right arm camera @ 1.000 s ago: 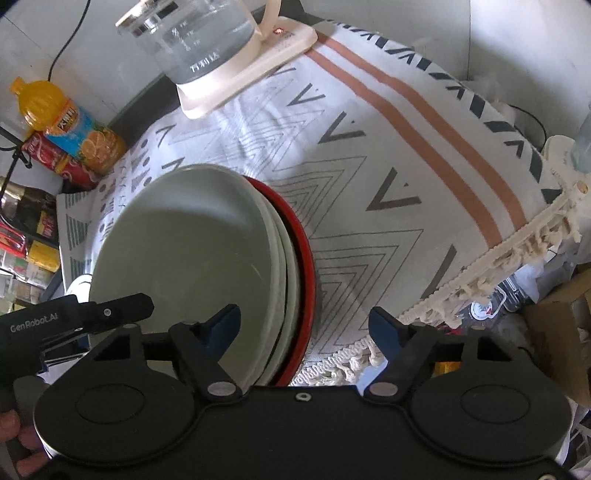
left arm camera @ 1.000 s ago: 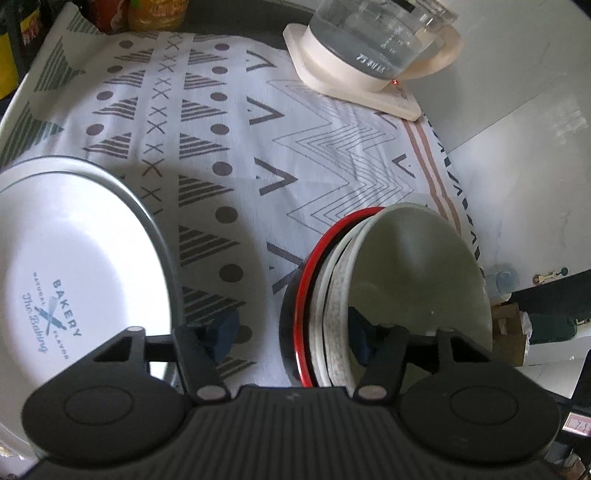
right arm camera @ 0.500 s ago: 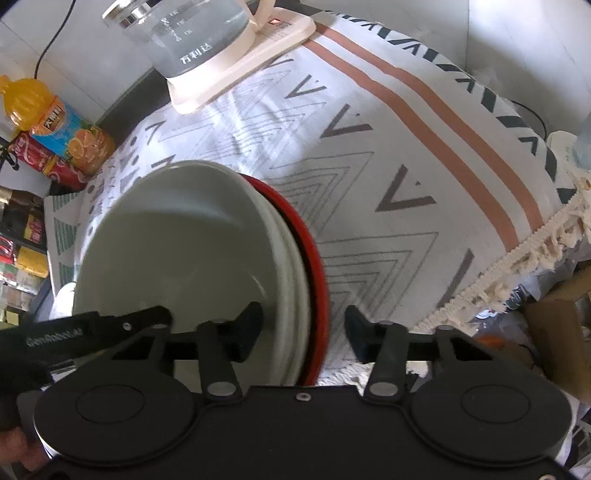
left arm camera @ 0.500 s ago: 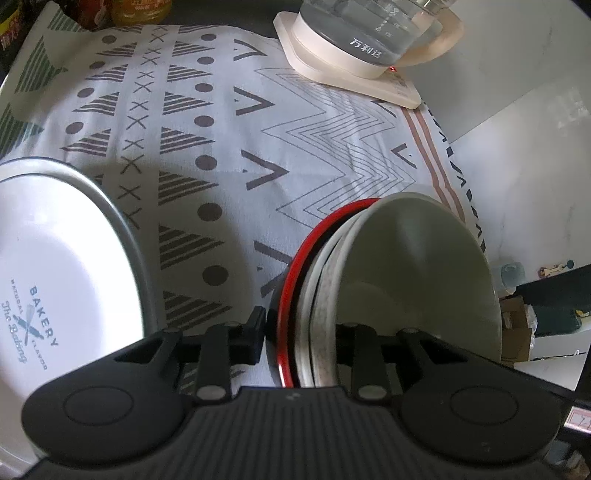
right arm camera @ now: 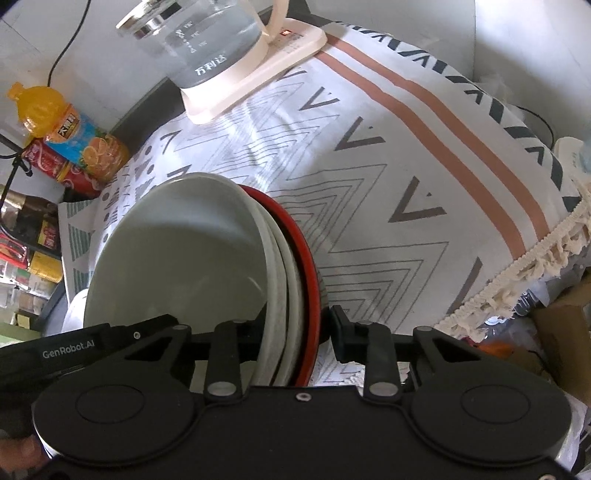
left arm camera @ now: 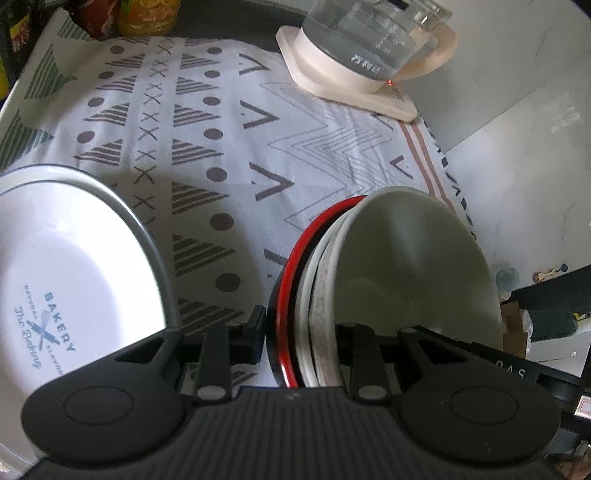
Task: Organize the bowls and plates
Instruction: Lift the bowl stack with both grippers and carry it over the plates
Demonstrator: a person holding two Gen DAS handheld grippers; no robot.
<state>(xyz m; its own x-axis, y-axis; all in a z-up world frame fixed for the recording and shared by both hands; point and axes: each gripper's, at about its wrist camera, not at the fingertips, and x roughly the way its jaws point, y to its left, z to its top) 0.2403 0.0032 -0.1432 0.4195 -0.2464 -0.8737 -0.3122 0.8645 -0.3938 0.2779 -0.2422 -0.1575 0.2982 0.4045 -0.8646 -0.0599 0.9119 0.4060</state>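
- Left wrist view: my left hand-held gripper (left arm camera: 301, 338) is closed narrow on the rims of the stack of bowls (left arm camera: 413, 269); one finger stands outside the red-rimmed bowl (left arm camera: 286, 295), the other inside the pale green bowl (left arm camera: 424, 258)
- The stack is nested, with white bowls between the red one and the green one, and it looks tilted, its opening turned to the right
- To the left, well apart from the stack, the white plate (left arm camera: 66, 266) with the blue "BAKERY" print lies on the patterned cloth (left arm camera: 207, 147) that covers the worktop
- At the far edge a glass kettle (left arm camera: 365, 33) stands on its cream base (left arm camera: 343, 85), and bottles (left arm camera: 147, 14) stand in the far left corner
- Right wrist view: my right hand-held gripper (right arm camera: 297, 341) is also narrow and holds the same stack of bowls (right arm camera: 184, 258) at the near rim; the right finger presses on the outside of the red-rimmed bowl (right arm camera: 308, 280), the left finger is inside the green bowl
- My other hand-held gripper (right arm camera: 85, 343), black with the "GenRobot.AI" label, comes in from the left and reaches into the same stack
- Behind, the kettle (right arm camera: 207, 40) is on its base, and an orange juice bottle (right arm camera: 70, 125) lies beside a red bottle (right arm camera: 62, 170) at the left edge of the cloth (right arm camera: 406, 184)
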